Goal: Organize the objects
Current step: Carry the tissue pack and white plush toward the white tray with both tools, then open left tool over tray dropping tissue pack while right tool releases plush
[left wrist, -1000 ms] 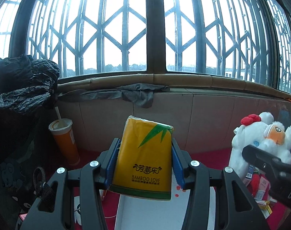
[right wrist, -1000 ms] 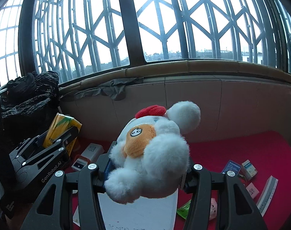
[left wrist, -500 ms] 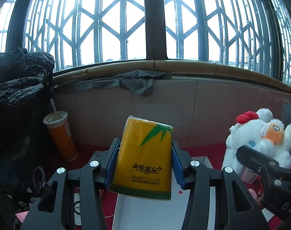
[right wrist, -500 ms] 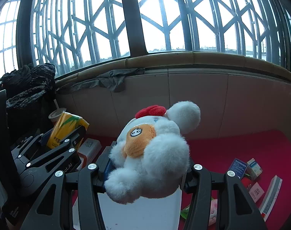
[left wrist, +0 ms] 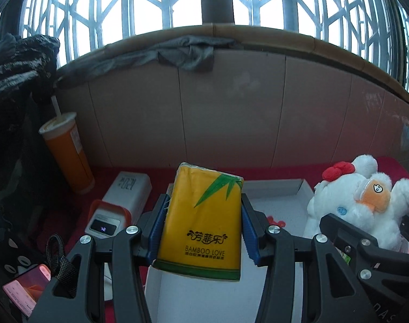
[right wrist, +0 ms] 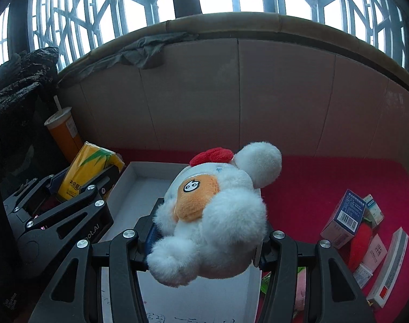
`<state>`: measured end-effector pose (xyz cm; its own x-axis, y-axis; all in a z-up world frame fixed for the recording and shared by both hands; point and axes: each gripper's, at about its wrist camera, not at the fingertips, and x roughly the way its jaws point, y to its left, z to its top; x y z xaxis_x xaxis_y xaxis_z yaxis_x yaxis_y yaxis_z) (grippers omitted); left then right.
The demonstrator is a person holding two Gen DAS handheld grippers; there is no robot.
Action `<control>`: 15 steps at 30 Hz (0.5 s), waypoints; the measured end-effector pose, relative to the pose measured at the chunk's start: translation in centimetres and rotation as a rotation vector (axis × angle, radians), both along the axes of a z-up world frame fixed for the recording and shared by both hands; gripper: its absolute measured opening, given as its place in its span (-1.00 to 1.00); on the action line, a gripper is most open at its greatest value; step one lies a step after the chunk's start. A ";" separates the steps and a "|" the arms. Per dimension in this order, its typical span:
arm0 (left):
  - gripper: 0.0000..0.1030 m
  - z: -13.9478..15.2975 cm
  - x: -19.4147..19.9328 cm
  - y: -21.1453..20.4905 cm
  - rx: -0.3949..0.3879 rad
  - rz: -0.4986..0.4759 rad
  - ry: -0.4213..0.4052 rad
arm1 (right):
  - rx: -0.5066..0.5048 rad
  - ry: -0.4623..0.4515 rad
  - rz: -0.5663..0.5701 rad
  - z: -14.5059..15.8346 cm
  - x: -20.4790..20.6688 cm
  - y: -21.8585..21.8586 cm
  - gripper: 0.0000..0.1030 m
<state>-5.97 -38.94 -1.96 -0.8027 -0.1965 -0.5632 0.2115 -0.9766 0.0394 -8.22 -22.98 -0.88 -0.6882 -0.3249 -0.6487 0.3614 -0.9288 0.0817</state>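
Observation:
My left gripper (left wrist: 203, 226) is shut on a yellow tissue pack (left wrist: 204, 220) marked BAMBOO LOVE, held upright over the near left part of a shallow white box (left wrist: 274, 202). My right gripper (right wrist: 207, 231) is shut on a white plush toy (right wrist: 215, 215) with a red bow and an orange face patch, hanging above the same white box (right wrist: 134, 188). In the right wrist view the tissue pack (right wrist: 83, 172) and the left gripper sit at the box's left rim. The plush toy (left wrist: 360, 204) shows at the right of the left wrist view.
An orange drink cup with a straw (left wrist: 67, 153) and a white and orange device (left wrist: 118, 207) stand left of the box. A phone (left wrist: 27, 288) lies near left. Small medicine boxes (right wrist: 349, 215) and packets lie on the red cloth (right wrist: 325, 180) at right. A tiled wall rises behind.
Both grippers have sunk and tipped downward with their loads. The white box, the device and the red cloth have come into fuller view beneath them.

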 end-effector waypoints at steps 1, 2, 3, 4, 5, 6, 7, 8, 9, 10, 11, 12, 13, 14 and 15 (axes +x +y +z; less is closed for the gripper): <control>-0.05 -0.5 -0.2 -0.1 0.004 0.000 -0.013 | 0.005 -0.004 0.000 -0.3 -0.1 -0.1 0.15; -0.05 -0.8 -0.3 -0.1 0.007 0.000 -0.021 | 0.010 -0.009 0.001 -0.5 -0.3 -0.1 0.15; -0.04 -1.1 -0.4 -0.2 0.010 -0.002 -0.031 | 0.015 -0.014 0.003 -0.8 -0.4 -0.2 0.15; -0.04 -1.4 -0.6 -0.2 0.012 -0.003 -0.039 | 0.022 -0.019 0.005 -1.1 -0.5 -0.3 0.15; -0.04 -1.7 -0.7 -0.3 0.013 -0.003 -0.047 | 0.027 -0.022 0.006 -1.3 -0.5 -0.4 0.15; -0.04 -2.0 -0.8 -0.3 0.014 -0.002 -0.054 | 0.033 -0.025 0.007 -1.5 -0.6 -0.5 0.15; -0.04 -2.2 -0.9 -0.4 0.016 0.000 -0.060 | 0.038 -0.030 0.007 -1.8 -0.7 -0.6 0.15; -0.04 -2.4 -1.0 -0.5 0.021 0.001 -0.066 | 0.039 -0.034 0.008 -2.0 -0.7 -0.6 0.15; -0.04 -2.6 -1.1 -0.6 0.025 0.004 -0.073 | 0.043 -0.039 0.010 -2.2 -0.8 -0.7 0.15; -0.04 -2.8 -1.3 -0.8 0.025 0.008 -0.081 | 0.048 -0.041 0.011 -2.4 -0.8 -0.8 0.15; -0.04 -2.9 -1.4 -0.8 0.019 0.016 -0.088 | 0.052 -0.043 0.012 -2.5 -0.8 -1.0 0.15; -0.03 -3.0 -1.5 -0.9 0.012 0.021 -0.091 | 0.055 -0.043 0.012 -2.7 -0.8 -1.1 0.15; -0.03 -3.0 -1.5 -0.9 0.005 0.026 -0.091 | 0.056 -0.043 0.011 -2.8 -0.8 -1.1 0.17; 0.04 -3.0 -1.5 -0.9 0.000 0.031 -0.090 | 0.058 -0.042 0.010 -2.9 -0.8 -1.2 0.17; 0.15 -2.9 -1.4 -1.0 0.000 0.032 -0.087 | 0.061 -0.038 0.007 -2.9 -0.7 -1.2 0.18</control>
